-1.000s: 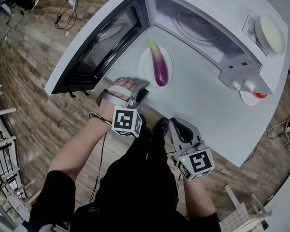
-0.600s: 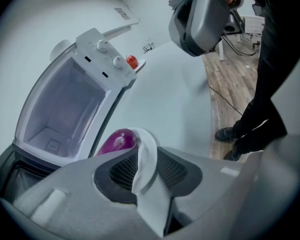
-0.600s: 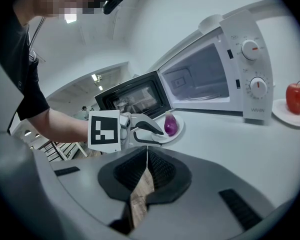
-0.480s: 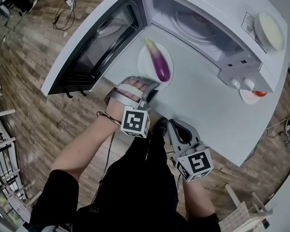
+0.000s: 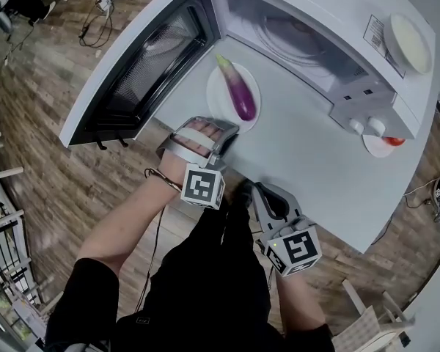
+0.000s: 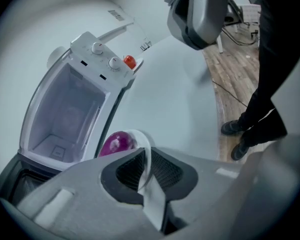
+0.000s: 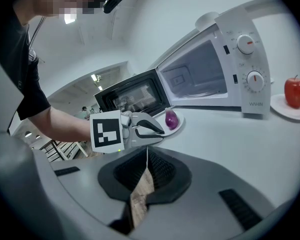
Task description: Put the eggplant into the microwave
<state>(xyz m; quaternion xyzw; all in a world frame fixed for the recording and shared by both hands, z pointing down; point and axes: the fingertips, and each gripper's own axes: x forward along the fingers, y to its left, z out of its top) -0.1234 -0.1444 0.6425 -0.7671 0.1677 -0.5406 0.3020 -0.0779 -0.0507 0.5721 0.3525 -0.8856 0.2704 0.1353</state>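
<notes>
A purple eggplant lies on a white plate on the white table, just in front of the open microwave. The microwave's door is swung out to the left. My left gripper is at the plate's near rim. In the left gripper view its jaws are closing with the plate's rim between the pads, and the eggplant sits just beyond. My right gripper hangs at the table's front edge, shut and holding nothing. The right gripper view looks across at the left gripper and the eggplant.
A red apple rests on a small plate to the right of the microwave. A pale dish sits on top of the microwave. The table's front edge runs close to the person's legs, with wooden floor below.
My left gripper slid a little right and forward to the plate's near rim, and its jaws came together on that rim. The right gripper stayed put.
</notes>
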